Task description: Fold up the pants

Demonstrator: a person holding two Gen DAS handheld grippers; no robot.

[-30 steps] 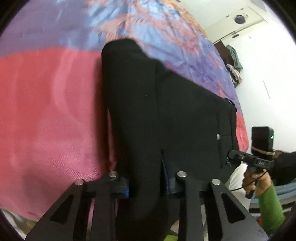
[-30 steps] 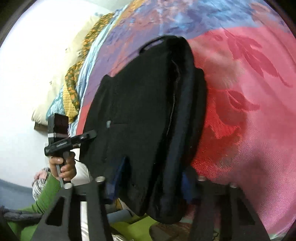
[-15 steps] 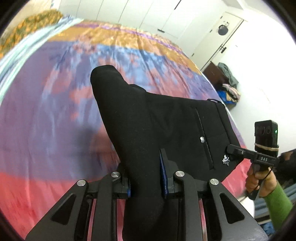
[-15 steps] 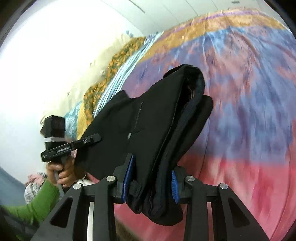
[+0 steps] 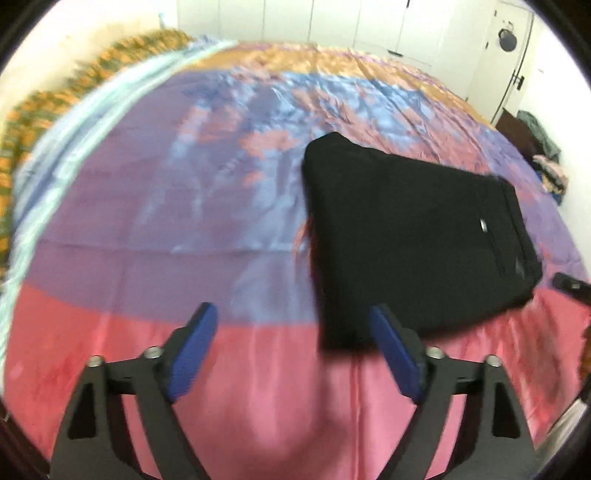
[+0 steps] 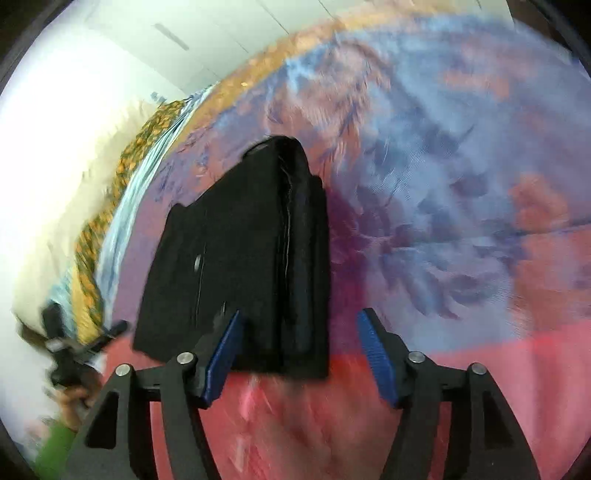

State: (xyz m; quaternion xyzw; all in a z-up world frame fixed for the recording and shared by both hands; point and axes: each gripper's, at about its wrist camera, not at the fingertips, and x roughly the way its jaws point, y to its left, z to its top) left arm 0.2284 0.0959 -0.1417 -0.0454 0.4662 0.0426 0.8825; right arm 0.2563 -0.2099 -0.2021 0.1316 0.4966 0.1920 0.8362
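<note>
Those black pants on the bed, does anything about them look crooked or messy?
Nothing much stands out. The pants lie folded in a compact bundle on the bedspread; layered edges on one side sit slightly uneven. Both grippers are opening, clear of the cloth.

folded pants on the bedspread, left jaws opening

the left gripper (image 5: 291, 354) has its blue pads (image 5: 192, 350) spread wide and opening, nothing pressed between them. the black pants (image 5: 413, 240) lie folded in a compact block on the pink, purple and blue bedspread (image 5: 166, 221), their near corner just beyond the right-hand pad. a small metal button shows near the waistband. white cupboard doors (image 5: 332, 22) stand behind the bed.
</note>
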